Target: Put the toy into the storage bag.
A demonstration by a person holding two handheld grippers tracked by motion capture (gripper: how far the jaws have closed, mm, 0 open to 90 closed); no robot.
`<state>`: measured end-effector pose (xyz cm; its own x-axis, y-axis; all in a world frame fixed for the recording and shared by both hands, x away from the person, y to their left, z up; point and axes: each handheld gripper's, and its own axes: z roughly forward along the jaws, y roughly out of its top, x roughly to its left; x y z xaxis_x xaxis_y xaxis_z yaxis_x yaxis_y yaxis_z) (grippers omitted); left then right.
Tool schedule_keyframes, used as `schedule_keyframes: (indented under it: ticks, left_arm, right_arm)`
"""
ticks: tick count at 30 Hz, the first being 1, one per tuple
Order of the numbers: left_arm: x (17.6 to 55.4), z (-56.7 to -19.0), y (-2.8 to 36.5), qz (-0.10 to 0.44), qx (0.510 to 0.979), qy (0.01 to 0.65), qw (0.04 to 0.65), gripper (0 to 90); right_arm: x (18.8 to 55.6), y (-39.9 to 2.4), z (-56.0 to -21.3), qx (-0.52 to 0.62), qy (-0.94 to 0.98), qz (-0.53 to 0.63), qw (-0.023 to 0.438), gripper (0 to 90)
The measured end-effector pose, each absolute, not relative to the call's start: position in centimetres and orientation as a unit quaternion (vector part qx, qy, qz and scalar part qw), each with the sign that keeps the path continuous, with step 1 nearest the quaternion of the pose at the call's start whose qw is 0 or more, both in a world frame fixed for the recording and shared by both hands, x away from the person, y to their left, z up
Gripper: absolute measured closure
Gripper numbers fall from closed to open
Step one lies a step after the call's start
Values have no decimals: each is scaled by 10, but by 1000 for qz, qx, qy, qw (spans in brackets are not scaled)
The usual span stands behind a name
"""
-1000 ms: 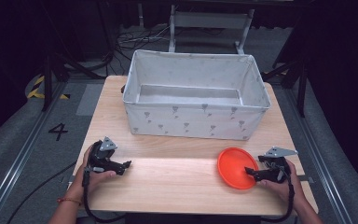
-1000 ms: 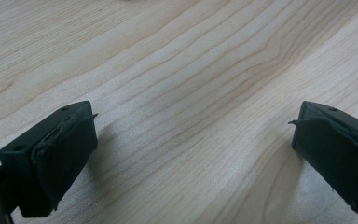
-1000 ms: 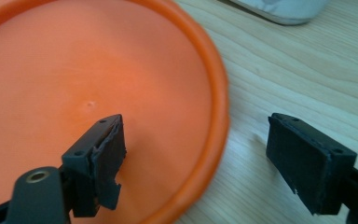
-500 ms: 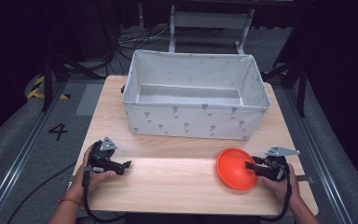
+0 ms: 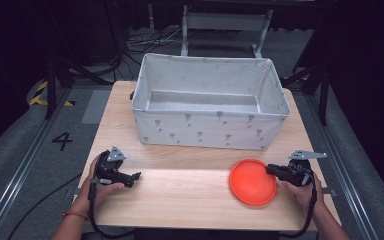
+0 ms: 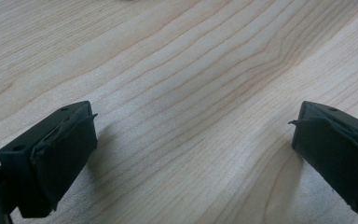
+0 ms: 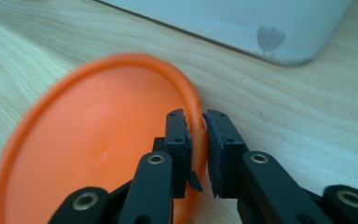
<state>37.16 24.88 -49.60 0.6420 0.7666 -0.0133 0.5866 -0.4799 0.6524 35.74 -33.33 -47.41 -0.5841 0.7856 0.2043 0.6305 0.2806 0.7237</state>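
Right claw point(image 5: 272, 170) is clamped on the rim of the orange plate point(image 5: 253, 181), jaws pinching the edge at the plate's 3 o'clock side, seen close in the right gripper view point(image 7: 198, 149) where the rim runs between the two pads and the plate point(image 7: 98, 154) looks tipped up on that side, not flat. Plate sits on the wooden surface point(image 5: 180, 200) at about 5 o'clock from the white fabric bin point(image 5: 210, 132), near its front right corner but apart from it; the bin wall with a small grey print point(image 7: 270, 37) shows just beyond the plate in the right gripper view. Bin interior looks empty from the high view. Left claw point(image 5: 135, 176) is released, jaws spread wide over bare wood point(image 6: 191, 93), holding nothing, parked near the surface's 7 o'clock edge, well apart from the plate. Key relation: the plate lies toward 9 o'clock from the right claw, so the grip is on its outer right edge and the disc hangs out to the left of the hand; bin opening is toward 11 o'clock from there. A round plate has no long axis, so what matters is tilt. Right hand is clearly the nearer one; left is out of play. Likely next move is lift and carry up over the bin's front wall. An edge pinch means it may swing or slip.
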Motion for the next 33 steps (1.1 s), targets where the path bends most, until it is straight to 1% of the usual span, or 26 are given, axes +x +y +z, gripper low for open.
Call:
schedule_keyframes:
  ticks: [4, 10, 22, 33]
  left_arm:
    - [372, -496, 249, 142, 848, 399, 318, 2]
    - [372, -496, 249, 142, 848, 399, 318, 2]
    - [372, -496, 249, 142, 848, 399, 318, 2]
    - [372, -496, 249, 142, 848, 399, 318, 2]
  right_arm:
    - [357, -328, -461, 424, 803, 406, 106, 828]
    - [357, -320, -449, 401, 817, 399, 116, 829]
    - [346, -302, -418, 345, 844, 374, 167, 829]
    - [340, -291, -391, 313, 857, 366, 184, 829]
